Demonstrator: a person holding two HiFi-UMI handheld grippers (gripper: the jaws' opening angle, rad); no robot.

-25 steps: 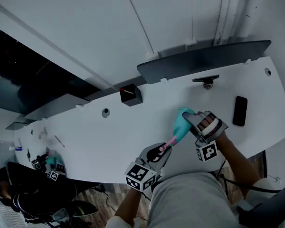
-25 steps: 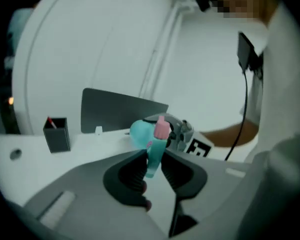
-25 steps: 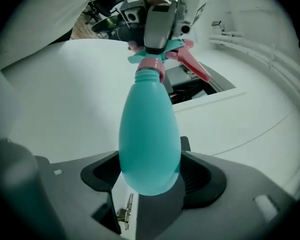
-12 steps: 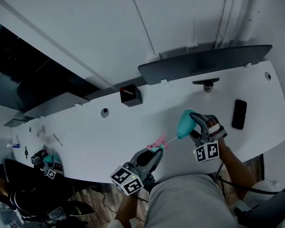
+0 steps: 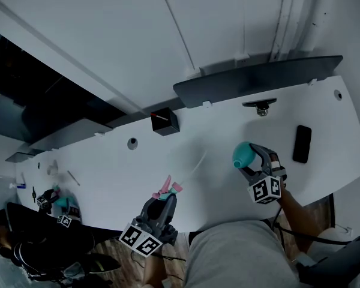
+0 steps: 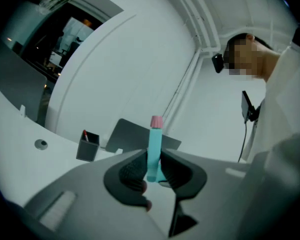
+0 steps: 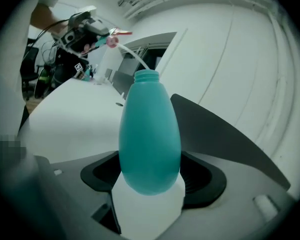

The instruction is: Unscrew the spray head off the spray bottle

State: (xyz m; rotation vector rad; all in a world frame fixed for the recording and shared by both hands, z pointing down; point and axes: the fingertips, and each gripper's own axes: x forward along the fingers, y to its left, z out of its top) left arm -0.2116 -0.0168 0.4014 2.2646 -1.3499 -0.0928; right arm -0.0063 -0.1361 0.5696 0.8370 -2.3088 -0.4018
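Left gripper (image 5: 164,198), at the near edge of the table (image 5: 108,179): jaws clamped on the spray head (image 5: 167,189), which is off the bottle. In the left gripper view the head stands upright between the pads, its long axis along the jaws and its pink tip farthest from the gripper. Its lower part is hidden behind the pads. The dip tube (image 5: 196,161) runs from the head up and to the right in the head view, thin and faint. The left gripper view does not show it. A black pen holder (image 5: 165,120) stands farther back on the table.

Right gripper (image 7: 151,180): jaws closed on the lower body of the teal bottle (image 7: 150,134). Its long axis runs along the jaws, and the open threaded neck points away from this gripper, toward the left gripper. In the head view the bottle is foreshortened to a round shape, the neck cannot be made out, and a gap shows between tube end and bottle. In the right gripper view the tube end falls behind the neck rim, so clearance cannot be judged there. A dark phone (image 5: 302,141) lies on the table to the right.
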